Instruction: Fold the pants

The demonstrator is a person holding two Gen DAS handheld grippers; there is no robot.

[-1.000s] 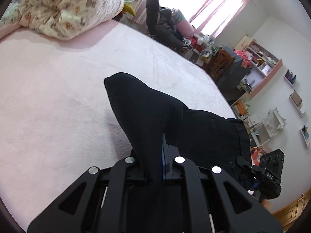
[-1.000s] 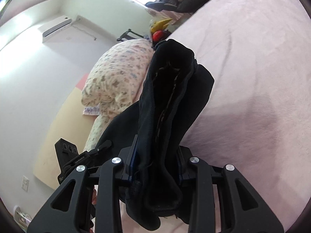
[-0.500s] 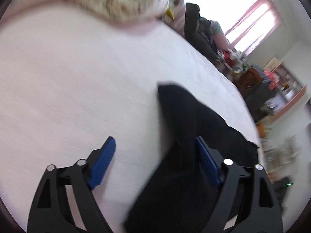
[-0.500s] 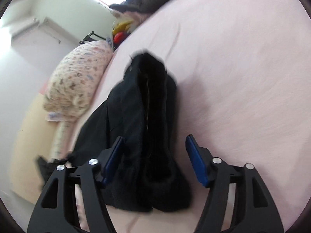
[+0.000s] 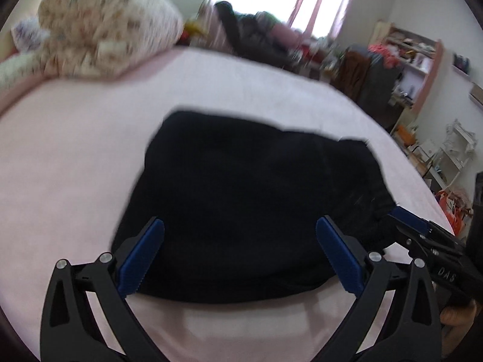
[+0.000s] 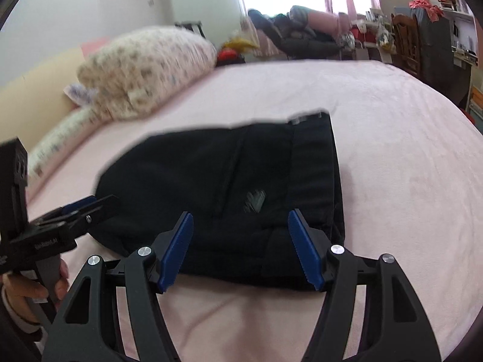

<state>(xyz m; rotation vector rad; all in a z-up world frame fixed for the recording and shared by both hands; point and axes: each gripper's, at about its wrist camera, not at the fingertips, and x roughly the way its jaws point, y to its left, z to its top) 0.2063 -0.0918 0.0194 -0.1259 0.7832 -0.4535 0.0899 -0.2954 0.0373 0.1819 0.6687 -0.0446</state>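
Black pants (image 5: 250, 202) lie folded just ahead of both grippers, long axis crosswise; left gripper (image 5: 240, 256) is opening wide and empty, right gripper (image 6: 241, 249) is parted and empty.

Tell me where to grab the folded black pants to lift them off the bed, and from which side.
Probably grip the pants at the thick near edge, coming in low from this side: the layers stack there and it faces both open grippers.
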